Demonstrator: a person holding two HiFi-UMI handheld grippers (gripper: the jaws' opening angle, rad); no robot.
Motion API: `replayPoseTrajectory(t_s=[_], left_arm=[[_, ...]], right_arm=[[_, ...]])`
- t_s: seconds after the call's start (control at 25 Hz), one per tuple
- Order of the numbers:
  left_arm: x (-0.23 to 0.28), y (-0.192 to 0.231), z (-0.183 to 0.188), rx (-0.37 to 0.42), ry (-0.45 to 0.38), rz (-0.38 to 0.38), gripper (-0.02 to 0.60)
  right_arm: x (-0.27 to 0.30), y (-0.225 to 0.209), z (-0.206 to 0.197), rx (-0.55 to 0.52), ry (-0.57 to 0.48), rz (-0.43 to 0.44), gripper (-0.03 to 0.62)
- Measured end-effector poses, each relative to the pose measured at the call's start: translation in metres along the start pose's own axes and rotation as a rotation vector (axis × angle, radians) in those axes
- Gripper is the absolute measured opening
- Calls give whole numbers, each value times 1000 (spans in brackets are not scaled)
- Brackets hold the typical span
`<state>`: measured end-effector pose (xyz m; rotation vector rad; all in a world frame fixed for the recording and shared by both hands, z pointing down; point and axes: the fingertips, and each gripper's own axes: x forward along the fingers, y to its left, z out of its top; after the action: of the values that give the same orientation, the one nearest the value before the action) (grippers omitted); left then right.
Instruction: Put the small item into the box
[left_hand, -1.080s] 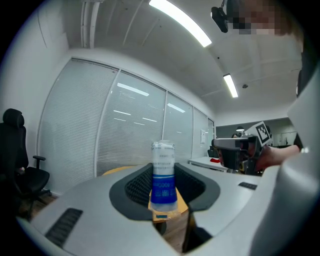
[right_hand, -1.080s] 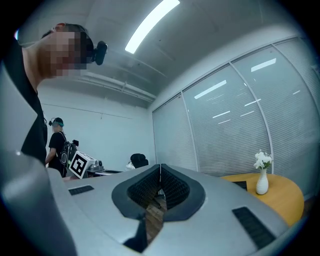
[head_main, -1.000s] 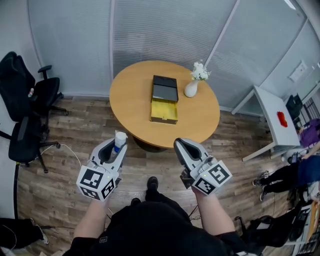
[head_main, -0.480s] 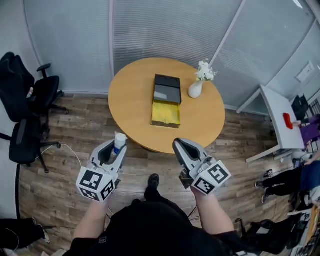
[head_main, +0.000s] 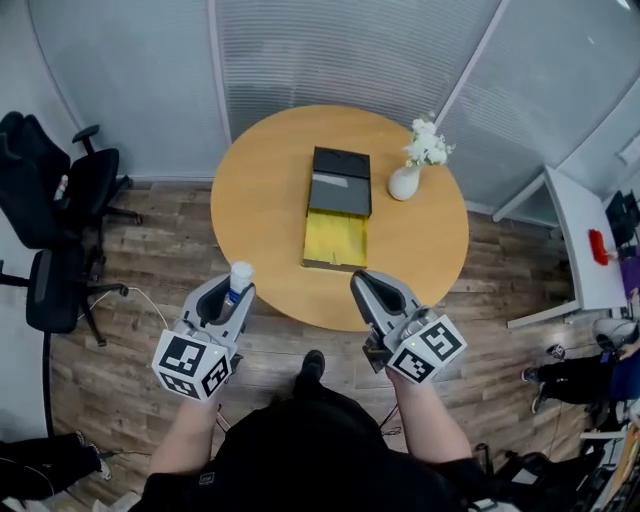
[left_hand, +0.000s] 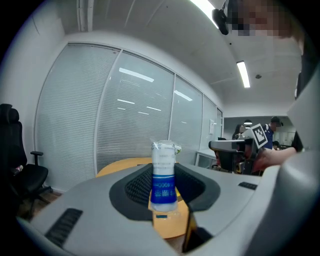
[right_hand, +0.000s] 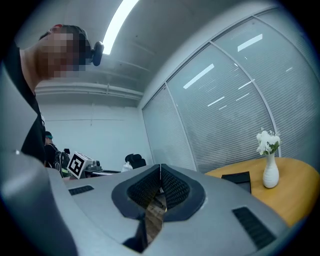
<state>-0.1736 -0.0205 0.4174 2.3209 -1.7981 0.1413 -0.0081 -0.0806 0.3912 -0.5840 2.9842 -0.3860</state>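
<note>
bottle (left_hand: 163, 176) in left gripper (head_main: 236, 293), right gripper (head_main: 362, 282) closed

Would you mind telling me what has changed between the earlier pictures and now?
The person has stepped closer to the round table, bringing both hand-held grippers up to its near edge. Nothing was taken or released: the left hand-held gripper still holds the small bottle, the right hand-held gripper stays shut and empty. The open box and flower vase sit unmoved.

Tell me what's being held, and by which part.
The left gripper holds a small bottle by its lower half; the right gripper holds nothing.
</note>
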Motion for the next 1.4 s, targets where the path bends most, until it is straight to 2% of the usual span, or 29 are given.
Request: replayPoseTrajectory(t_s=[0.24, 0.56, 0.88, 1.4], left_arm=[[52, 11, 36, 49, -21, 23, 137], [116, 9, 43, 78, 0, -44, 138], [167, 22, 37, 107, 53, -183, 137], [241, 8, 11, 188, 149, -412, 137]], right_arm=[[18, -57, 28, 0, -35, 8, 37], [28, -109, 38, 28, -43, -30, 37], [36, -137, 57, 7, -76, -164, 37], [19, -163, 40, 35, -57, -370, 37]])
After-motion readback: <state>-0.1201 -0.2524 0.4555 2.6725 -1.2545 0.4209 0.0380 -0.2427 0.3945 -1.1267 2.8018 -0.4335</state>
